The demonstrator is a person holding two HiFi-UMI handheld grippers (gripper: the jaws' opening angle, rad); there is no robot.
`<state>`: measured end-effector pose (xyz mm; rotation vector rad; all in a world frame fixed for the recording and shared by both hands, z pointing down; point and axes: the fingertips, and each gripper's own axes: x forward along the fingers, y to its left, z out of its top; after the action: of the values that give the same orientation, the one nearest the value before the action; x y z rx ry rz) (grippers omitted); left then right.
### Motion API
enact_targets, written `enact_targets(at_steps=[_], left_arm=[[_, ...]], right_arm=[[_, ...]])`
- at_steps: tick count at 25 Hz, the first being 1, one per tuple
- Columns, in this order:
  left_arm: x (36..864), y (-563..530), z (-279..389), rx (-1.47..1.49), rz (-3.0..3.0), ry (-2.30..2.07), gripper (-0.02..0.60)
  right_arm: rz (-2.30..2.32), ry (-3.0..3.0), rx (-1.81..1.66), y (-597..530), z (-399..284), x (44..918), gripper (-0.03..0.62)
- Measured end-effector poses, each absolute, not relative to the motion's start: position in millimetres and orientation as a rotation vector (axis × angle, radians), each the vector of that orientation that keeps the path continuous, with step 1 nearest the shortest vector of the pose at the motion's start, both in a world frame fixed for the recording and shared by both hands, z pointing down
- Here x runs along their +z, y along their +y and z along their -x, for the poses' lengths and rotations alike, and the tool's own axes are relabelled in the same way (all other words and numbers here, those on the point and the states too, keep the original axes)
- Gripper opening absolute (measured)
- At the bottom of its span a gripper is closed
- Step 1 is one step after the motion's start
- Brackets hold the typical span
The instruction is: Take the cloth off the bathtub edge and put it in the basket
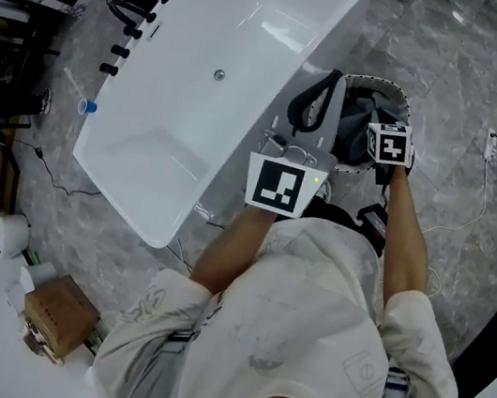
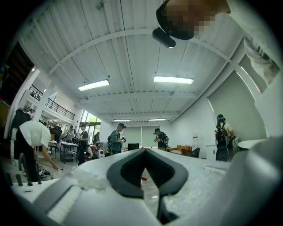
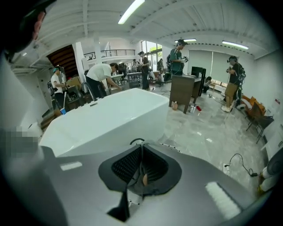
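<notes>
The white bathtub (image 1: 206,62) lies across the head view. The white-rimmed basket (image 1: 396,93) stands just right of its near end. A dark grey cloth (image 1: 351,130) hangs into the basket under my right gripper (image 1: 381,121), which tilts down over it. In the right gripper view the jaws (image 3: 141,150) are shut, with a fold of the cloth (image 3: 142,183) pinched between them and the basket's black mesh (image 3: 124,165) right behind. The bathtub (image 3: 106,119) lies beyond. My left gripper (image 1: 326,83) is level beside the basket, at the tub's edge. Its jaws (image 2: 143,151) are shut and hold nothing.
A cable and power strip (image 1: 492,141) lie on the grey marble floor at the right. Dark tap fittings (image 1: 131,30) and a blue cup (image 1: 89,106) are left of the tub, a cardboard box (image 1: 63,308) at lower left. Several people and a dark cabinet (image 3: 183,92) are farther off.
</notes>
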<state>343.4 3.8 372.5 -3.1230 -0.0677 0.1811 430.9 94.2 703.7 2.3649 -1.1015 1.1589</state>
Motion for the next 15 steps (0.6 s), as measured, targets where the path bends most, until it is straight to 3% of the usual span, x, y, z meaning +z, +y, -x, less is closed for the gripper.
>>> enact_targets(at_steps=[15], left_arm=[[373.2, 18.7, -335.6, 0.196, 3.103, -0.076, 0.000]], right_arm=[[-2.207, -1.015, 1.531, 112.4, -405.7, 790.9, 0.020]])
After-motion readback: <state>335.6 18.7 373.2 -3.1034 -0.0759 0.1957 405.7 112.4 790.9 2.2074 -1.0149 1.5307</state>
